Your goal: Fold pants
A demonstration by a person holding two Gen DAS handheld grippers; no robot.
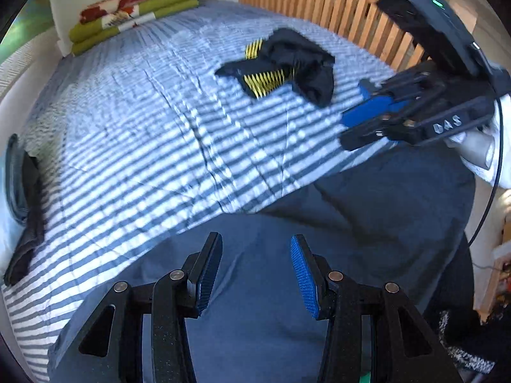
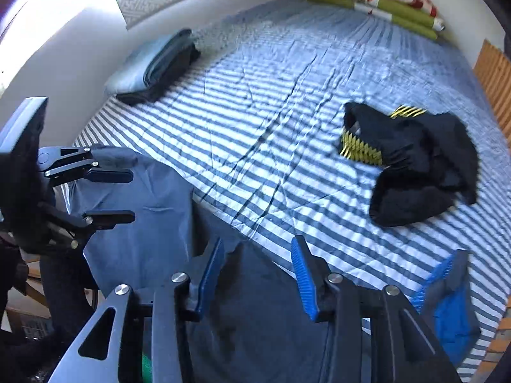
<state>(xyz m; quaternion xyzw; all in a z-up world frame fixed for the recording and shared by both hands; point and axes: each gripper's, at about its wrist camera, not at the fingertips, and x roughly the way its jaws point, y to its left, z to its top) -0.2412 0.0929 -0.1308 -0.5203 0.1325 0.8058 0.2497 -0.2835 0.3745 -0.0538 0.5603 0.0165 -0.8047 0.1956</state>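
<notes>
Pants (image 1: 367, 223) lie slate-blue across the lower frame under my left gripper (image 1: 255, 274) and right gripper (image 2: 255, 277), both open and empty, so a shallow pinch could slip off or drag the sheet (image 1: 159, 127).

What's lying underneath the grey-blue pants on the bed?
The grey-blue pants lie on the striped bedsheet, which shows all around their far edge. Whatever is under the cloth itself is covered. Both claws hover above them, open, holding nothing.

Striped sunlight — motion blur, fisheye warp
</notes>
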